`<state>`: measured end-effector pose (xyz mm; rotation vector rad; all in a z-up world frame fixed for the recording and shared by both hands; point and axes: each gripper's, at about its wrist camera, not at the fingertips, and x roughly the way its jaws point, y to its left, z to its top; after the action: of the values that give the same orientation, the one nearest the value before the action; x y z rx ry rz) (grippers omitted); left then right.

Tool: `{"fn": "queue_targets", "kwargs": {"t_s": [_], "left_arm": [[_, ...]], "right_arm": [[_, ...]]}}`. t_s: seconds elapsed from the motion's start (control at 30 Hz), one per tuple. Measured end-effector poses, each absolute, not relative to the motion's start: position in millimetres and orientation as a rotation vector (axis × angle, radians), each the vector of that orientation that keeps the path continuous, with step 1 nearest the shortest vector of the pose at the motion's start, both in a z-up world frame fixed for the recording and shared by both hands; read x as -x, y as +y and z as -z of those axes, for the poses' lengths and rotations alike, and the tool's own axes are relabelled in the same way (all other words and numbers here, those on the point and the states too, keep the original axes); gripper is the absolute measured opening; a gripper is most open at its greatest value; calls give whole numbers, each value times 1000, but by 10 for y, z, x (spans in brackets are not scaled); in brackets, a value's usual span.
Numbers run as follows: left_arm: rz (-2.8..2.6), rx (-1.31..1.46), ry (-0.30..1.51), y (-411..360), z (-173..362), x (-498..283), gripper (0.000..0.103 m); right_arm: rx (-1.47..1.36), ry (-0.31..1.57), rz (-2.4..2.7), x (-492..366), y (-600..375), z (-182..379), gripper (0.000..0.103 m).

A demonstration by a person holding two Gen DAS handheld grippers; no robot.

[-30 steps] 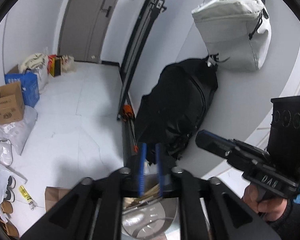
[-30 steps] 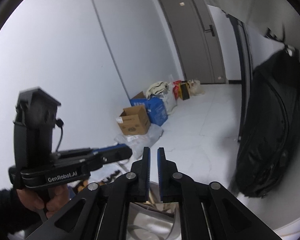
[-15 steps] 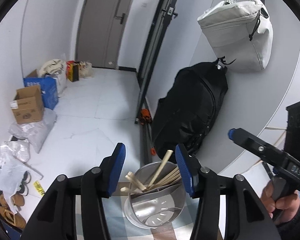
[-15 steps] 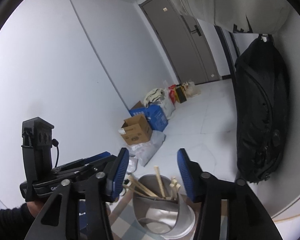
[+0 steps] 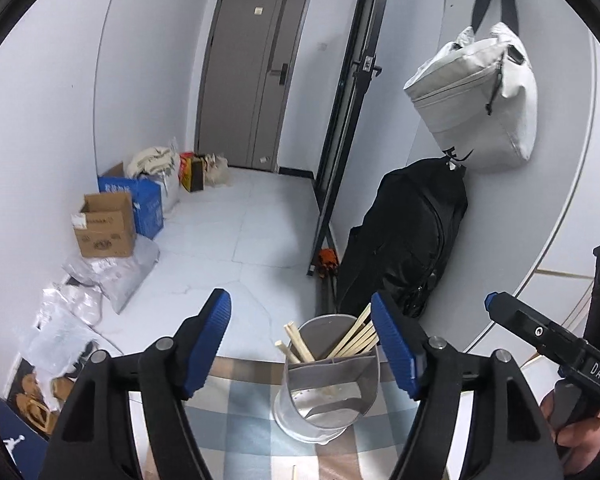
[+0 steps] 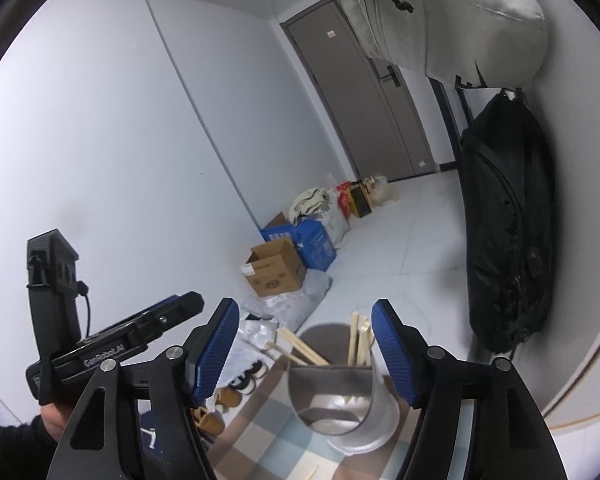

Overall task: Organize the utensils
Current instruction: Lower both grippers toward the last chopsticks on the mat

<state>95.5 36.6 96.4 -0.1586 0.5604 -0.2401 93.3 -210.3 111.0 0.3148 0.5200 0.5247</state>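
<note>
left gripper (image 5: 300, 340): jaws opening, nothing in them | holder (image 5: 328, 376): near centre on the checked cloth (image 5: 240, 408), chopsticks (image 5: 356, 338) stood inside, one stray stick (image 6: 308, 473) lying nearer | right gripper (image 6: 304, 344): opening too, empty | step: looks like just dropped a load, next probably go grab that stray

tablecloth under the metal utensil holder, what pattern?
Checked: pale blue, beige and white squares on the tablecloth, clearest in the left wrist view.

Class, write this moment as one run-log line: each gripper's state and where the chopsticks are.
left gripper: jaws opening, empty | right gripper: jaws opening, empty | chopsticks: upright in metal holder | holder on checked cloth
</note>
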Motion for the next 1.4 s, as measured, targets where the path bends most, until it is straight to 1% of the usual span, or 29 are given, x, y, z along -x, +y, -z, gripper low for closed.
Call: {"fn": "queue_targets", "kwargs": {"t_s": [0.17, 0.33, 0.47, 0.77, 0.97, 1.23, 1.4], "left_arm": [[213, 144, 550, 368, -967, -811, 77], [196, 138, 538, 382, -920, -687, 79], [186, 135, 548, 398, -778, -596, 84], [149, 144, 595, 491, -374, -370, 84], [142, 149, 668, 517, -26, -306, 84], [160, 159, 766, 553, 319, -330, 84], [204, 122, 857, 458, 539, -365, 84]], "right_arm": [[-307, 505, -531, -706, -2085, -1125, 71], [-291, 502, -529, -498, -2044, -1066, 75], [-301, 520, -525, -367, -2023, -920, 77], [-265, 592, -519, -135, -1888, -481, 83], [-235, 665, -516, -62, -1819, -170, 85], [-213, 714, -488, -34, -1762, 135, 93], [-224, 758, -479, -79, -1776, 302, 93]]}}
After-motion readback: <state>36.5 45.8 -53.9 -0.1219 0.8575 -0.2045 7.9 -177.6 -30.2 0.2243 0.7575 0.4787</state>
